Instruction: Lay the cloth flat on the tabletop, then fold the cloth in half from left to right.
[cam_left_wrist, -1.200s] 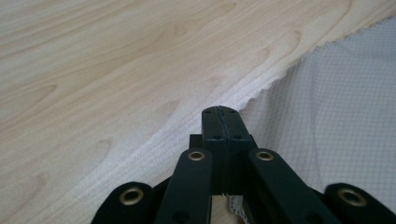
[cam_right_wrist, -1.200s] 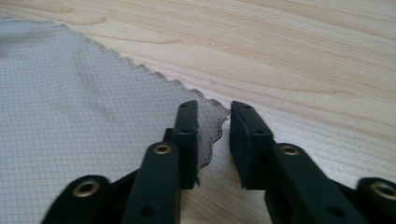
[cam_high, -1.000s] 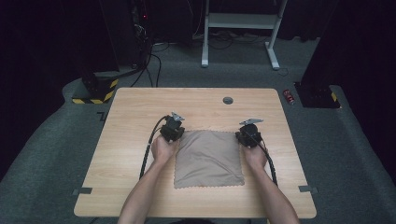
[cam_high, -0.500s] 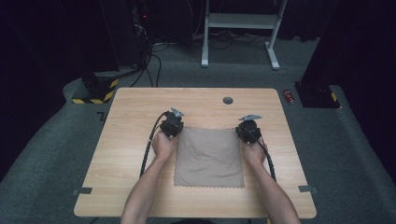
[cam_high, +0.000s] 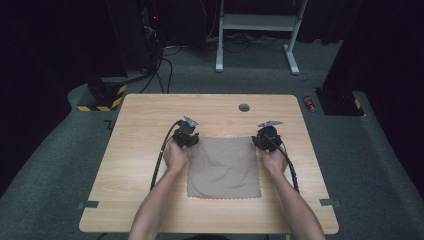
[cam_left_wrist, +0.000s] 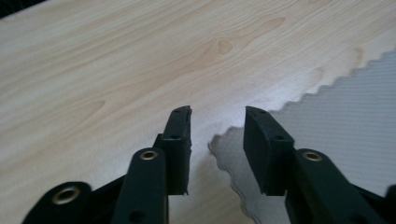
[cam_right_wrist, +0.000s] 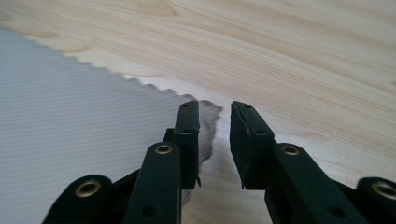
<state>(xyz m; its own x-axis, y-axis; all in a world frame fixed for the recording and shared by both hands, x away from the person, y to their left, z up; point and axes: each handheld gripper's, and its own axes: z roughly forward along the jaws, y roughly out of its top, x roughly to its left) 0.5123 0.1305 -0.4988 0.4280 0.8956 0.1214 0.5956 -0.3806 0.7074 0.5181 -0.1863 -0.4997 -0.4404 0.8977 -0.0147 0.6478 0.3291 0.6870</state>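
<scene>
**Cloth flat on the counter, both claws just let go at its far corners**

The cloth (cam_high: 224, 167), a grey-brown square with pinked, zigzag edges, lies spread flat on the near middle of the counter (cam_high: 140, 125), its near edge a little back from the person's side.

The left claw (cam_left_wrist: 217, 123) stands with its jaws apart, having just been opening. In the left gripper view the far left corner of the cloth (cam_left_wrist: 336, 107) lies on the wood in the gap and runs under the right-hand jaw; neither pad presses on it. The corner's tip looks slightly lifted, with a shadow beneath it.

The right claw (cam_right_wrist: 215, 121) is likewise parted, by a narrower gap, and has just been opening too. In the right gripper view the far right corner of the cloth (cam_right_wrist: 84, 130) sits beside and partly behind the left-hand jaw, its tip blurred; bare wood shows in the gap, and nothing is gripped.

From the high view, the left claw (cam_high: 186, 136) and the right claw (cam_high: 266, 136) sit low at the cloth's two far corners, each held in a hand, forearms coming in from the bottom. A black cable trails from each down along the cloth's sides. Beyond the claws, a small dark round grommet (cam_high: 244, 107) sits in the counter near its far edge. Dark grey carpet surrounds the counter, and a white frame (cam_high: 255, 30) stands behind it.
</scene>
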